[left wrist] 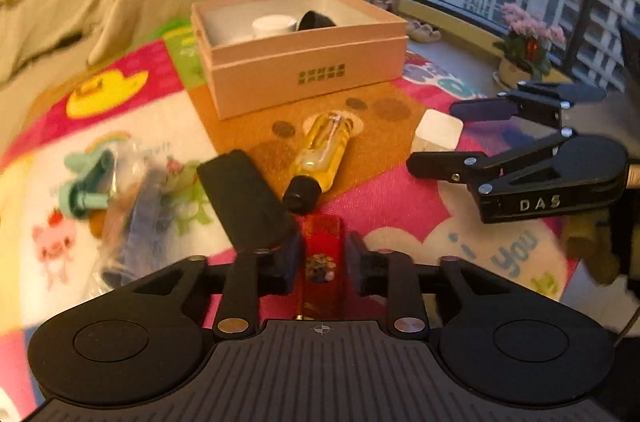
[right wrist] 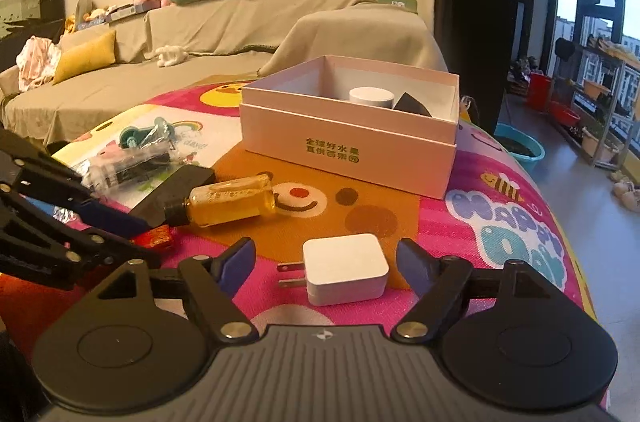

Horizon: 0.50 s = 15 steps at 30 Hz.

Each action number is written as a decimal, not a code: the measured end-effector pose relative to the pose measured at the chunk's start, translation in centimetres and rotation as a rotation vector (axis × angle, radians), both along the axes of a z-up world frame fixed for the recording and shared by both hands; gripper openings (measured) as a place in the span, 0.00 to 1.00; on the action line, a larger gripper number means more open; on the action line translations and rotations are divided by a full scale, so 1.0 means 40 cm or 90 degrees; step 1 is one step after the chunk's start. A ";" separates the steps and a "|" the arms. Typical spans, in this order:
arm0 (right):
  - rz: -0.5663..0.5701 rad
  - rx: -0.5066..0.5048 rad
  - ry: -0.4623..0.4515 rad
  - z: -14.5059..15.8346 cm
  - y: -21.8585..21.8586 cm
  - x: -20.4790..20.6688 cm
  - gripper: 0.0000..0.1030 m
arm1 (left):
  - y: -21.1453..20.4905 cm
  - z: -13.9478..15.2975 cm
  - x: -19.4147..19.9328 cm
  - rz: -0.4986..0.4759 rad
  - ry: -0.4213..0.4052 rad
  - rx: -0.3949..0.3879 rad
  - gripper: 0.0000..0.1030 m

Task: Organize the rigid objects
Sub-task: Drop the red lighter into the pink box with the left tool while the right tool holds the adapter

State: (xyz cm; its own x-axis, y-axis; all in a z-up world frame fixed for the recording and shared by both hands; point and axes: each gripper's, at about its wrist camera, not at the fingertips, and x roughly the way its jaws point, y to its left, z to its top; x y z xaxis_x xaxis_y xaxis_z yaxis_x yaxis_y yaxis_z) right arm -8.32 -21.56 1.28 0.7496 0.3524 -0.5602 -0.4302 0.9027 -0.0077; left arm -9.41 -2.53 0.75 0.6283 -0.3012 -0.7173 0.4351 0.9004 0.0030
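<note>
Mat [right wrist: 516,222], colourful cartoon print, carrying all items. Lying on it: pink box [right wrist: 352,150] at back, open; bottle [right wrist: 228,200] w/ yellow liquid on its side nr centre; black block [right wrist: 176,190] touching bottle's cap end; white charger [right wrist: 344,268] in front; plastic bag [right wrist: 128,162] at left.

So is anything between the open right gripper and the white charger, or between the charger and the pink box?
Nothing visible blocks the right gripper: the white charger lies between its open fingers. Toward the pink box, only bare mat shows; the yellow bottle lies off to the left.
</note>
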 end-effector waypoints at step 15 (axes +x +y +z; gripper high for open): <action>-0.013 0.008 -0.057 0.090 -0.039 -0.011 0.58 | 0.018 0.235 0.161 -0.015 -0.129 -0.058 0.25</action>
